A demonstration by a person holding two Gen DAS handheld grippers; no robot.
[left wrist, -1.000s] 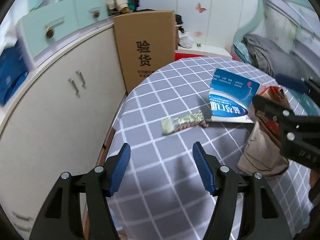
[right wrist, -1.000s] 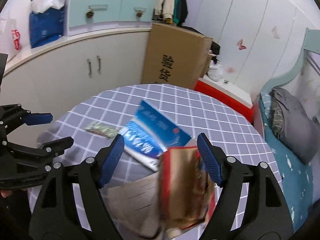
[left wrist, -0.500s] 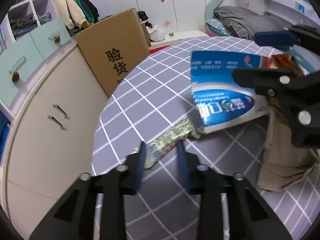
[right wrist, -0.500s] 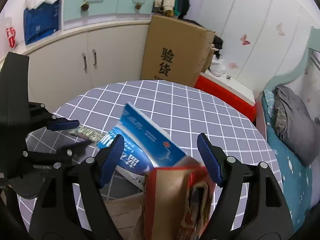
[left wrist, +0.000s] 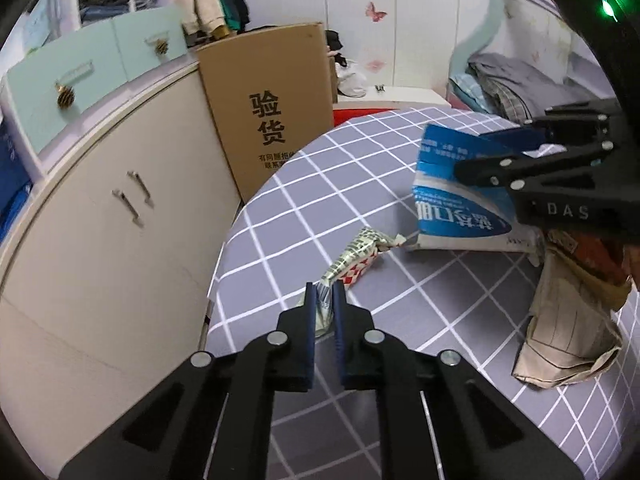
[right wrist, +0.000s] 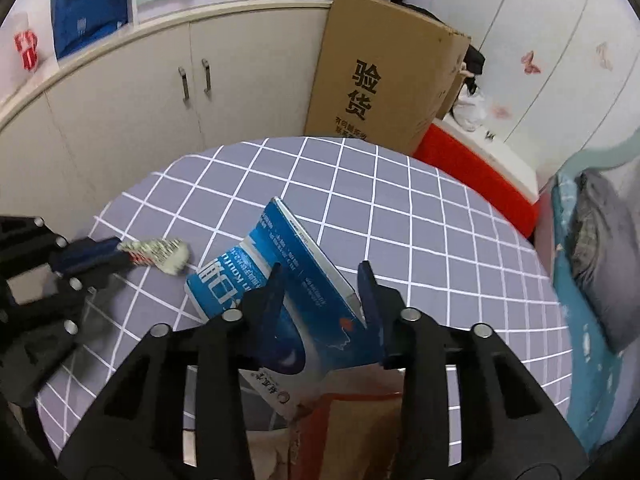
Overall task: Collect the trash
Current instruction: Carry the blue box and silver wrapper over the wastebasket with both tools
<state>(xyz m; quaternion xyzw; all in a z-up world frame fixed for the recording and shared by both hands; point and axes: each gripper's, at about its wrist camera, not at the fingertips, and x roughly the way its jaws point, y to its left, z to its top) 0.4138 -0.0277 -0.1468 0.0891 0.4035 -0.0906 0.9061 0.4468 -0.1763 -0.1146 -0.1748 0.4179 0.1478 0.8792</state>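
A crumpled green-and-red patterned snack wrapper [left wrist: 352,258] lies near the edge of the round grey checked table [left wrist: 400,288], its near end clenched in the left claw [left wrist: 323,300]. The right claw [right wrist: 322,280] grips a tilted blue-and-white cardboard box [right wrist: 280,276] beside a brown paper bag [left wrist: 568,320].

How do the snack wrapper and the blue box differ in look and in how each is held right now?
The snack wrapper is thin, crumpled and patterned; the blue box is bigger, flat-sided, printed.
The left tongs pinch the wrapper's end; the right tongs straddle the box's width.
The wrapper lies low; the box tilts up.
Both sit on the table.
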